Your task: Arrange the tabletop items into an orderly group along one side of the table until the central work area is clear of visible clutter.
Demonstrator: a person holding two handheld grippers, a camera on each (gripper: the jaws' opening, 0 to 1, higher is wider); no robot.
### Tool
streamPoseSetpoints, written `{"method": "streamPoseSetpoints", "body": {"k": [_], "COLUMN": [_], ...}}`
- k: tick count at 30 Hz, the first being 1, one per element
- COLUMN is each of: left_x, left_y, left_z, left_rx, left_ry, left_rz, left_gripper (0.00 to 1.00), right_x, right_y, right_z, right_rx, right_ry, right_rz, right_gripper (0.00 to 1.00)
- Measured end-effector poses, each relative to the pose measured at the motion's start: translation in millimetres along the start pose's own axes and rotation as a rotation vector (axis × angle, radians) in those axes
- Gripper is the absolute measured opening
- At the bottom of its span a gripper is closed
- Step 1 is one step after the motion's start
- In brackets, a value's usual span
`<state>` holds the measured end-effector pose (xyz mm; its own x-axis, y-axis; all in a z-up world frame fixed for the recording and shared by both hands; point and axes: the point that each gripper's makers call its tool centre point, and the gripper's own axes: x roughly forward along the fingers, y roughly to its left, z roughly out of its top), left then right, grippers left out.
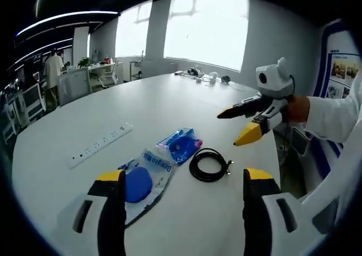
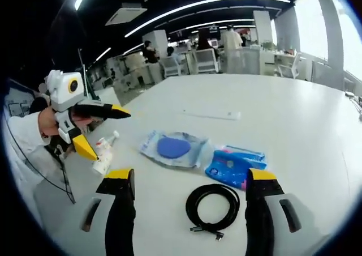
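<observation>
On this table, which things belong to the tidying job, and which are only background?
Belong to the job:
- coiled black cable
- blue packet
- clear bag with blue disc
- white power strip
- small tube

Background:
- office chairs
- standing person
- items at far table edge

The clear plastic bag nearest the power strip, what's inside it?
The clear plastic bag holds a round blue disc, seen through the film. Printed lettering runs along one edge. Whatever lies under the disc is covered.
</observation>
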<state>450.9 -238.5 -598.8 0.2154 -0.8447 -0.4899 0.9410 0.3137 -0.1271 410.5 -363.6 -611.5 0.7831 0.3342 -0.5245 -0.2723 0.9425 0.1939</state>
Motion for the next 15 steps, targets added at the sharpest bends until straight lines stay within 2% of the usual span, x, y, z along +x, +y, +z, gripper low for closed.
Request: {"method": "streamPoseSetpoints", "body": {"k": [6, 10, 15], "left_x": [-30.3, -50.3, -76.0], "left_y": [6.3, 13.9, 22.9], "left_z": [-5.4, -9.5, -14.7], "left_rx": [-0.012, -0.014, -0.025], "left_ry": [-0.010, -0.016, -0.033], "left_rz": [0.009, 0.031, 0.056], "left_gripper": [0.90, 0.91, 0.92], "right_x": [5.4, 10.7, 19.4], "right_y": [15.3, 29.2, 48.0], "right_z": [5.4, 10.0, 14.7], "right_rx": [-0.025, -0.042, -0.068], "right_ry": [0.002, 0.003, 0.018], "right_rz": [0.027, 0.056, 0.096], "right_gripper": [0.88, 0.97, 0.99]}}
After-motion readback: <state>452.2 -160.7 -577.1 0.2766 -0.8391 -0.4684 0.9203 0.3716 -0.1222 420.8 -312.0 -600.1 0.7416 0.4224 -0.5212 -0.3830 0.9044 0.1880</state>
